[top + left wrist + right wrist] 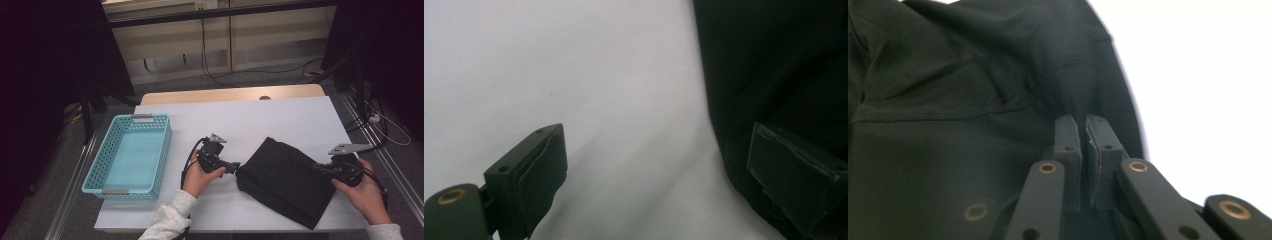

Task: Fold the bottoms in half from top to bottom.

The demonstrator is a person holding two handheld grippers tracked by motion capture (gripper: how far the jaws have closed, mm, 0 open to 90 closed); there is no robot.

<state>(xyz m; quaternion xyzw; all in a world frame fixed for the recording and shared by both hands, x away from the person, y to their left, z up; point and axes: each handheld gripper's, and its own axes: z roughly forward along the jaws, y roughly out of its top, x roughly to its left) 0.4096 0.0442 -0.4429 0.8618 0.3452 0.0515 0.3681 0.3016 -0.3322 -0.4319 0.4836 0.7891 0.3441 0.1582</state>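
Black cloth (287, 180): right gripper (1083, 127) pinches its right edge; left gripper (664, 165), jaws wide, straddles left edge, grips nothing. Next: close left, then fold.

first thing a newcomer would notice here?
The black folded garment on the white table cover, with a gripper at each end. The right gripper is pinched shut on a fold of it; the left gripper stands open at its edge. A turquoise basket sits left, empty.
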